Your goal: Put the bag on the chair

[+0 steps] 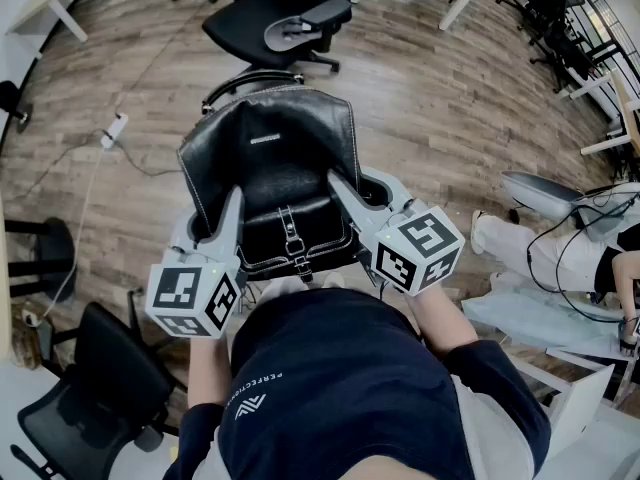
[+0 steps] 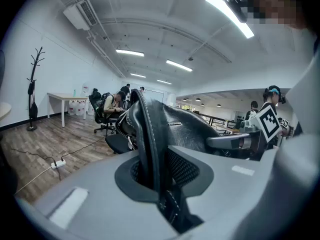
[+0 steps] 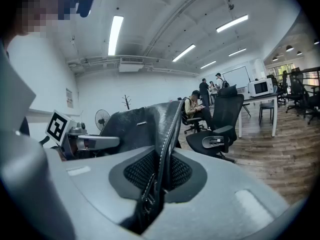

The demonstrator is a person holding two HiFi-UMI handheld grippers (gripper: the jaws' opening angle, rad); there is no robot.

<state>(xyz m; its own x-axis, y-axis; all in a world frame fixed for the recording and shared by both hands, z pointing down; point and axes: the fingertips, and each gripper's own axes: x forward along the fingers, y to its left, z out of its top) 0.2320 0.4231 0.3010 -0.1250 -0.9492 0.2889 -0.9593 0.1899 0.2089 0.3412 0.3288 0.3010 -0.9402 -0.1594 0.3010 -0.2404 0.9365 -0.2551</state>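
Observation:
A black leather bag (image 1: pixel 270 183) with white stitching and a front buckle hangs in the air in front of the person, held by both sides. My left gripper (image 1: pixel 222 223) is shut on the bag's left edge (image 2: pixel 147 144), which runs up between its jaws. My right gripper (image 1: pixel 345 193) is shut on the bag's right edge (image 3: pixel 167 134) in the same way. A black office chair (image 1: pixel 290 18) with grey armrests stands on the wood floor beyond the bag; it also shows right of the bag as the chair (image 3: pixel 220 129) in the right gripper view.
Another black chair (image 1: pixel 85 398) is at the lower left beside the person. A white power strip (image 1: pixel 113 128) and its cable lie on the floor to the left. White desks, cables and a seated person's legs (image 1: pixel 530 248) fill the right side. Other people sit at desks far off.

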